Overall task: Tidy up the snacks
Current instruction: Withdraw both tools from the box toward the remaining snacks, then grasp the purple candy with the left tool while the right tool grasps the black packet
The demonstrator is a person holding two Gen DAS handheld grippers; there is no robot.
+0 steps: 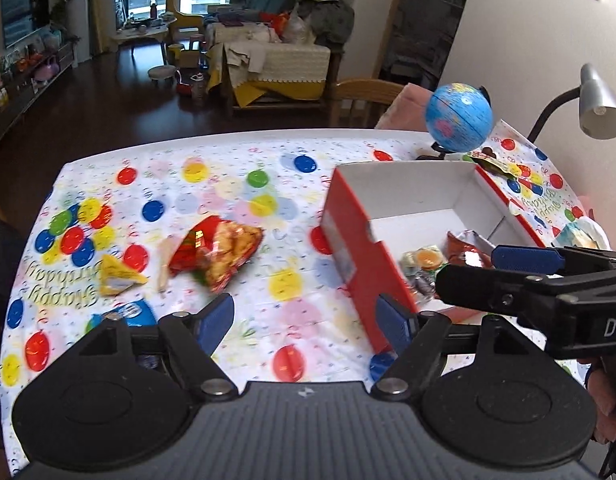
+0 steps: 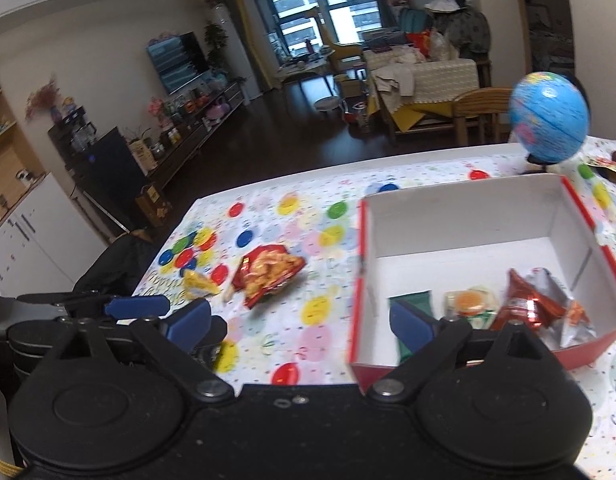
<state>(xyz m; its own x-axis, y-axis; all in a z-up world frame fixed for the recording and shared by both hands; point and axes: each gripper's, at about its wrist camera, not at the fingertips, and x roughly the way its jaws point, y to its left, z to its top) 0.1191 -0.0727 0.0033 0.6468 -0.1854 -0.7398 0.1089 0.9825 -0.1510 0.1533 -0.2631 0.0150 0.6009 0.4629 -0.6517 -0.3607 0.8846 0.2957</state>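
A red box with white inside (image 1: 360, 248) (image 2: 460, 216) stands on the balloon-print tablecloth. In it lie a green packet (image 2: 412, 300), a round orange-and-green snack (image 2: 472, 300) (image 1: 426, 258) and a red-and-silver bag (image 2: 540, 304) (image 1: 468, 250). A red chip bag (image 1: 216, 254) (image 2: 268, 276) and a small yellow packet (image 1: 116, 276) (image 2: 198, 282) lie on the cloth left of the box. My left gripper (image 1: 308, 320) is open and empty, near the box's left wall. My right gripper (image 2: 300, 324) is open and empty at the box's near left corner; it also shows in the left wrist view (image 1: 520, 264).
A blue globe (image 1: 458, 116) (image 2: 548, 116) stands behind the box. A grey desk lamp (image 1: 600, 100) is at the right. More wrappers (image 1: 492, 160) lie behind the box's right side. A blue packet (image 1: 136, 312) lies by the left finger. A wooden chair (image 1: 364, 96) stands beyond the table.
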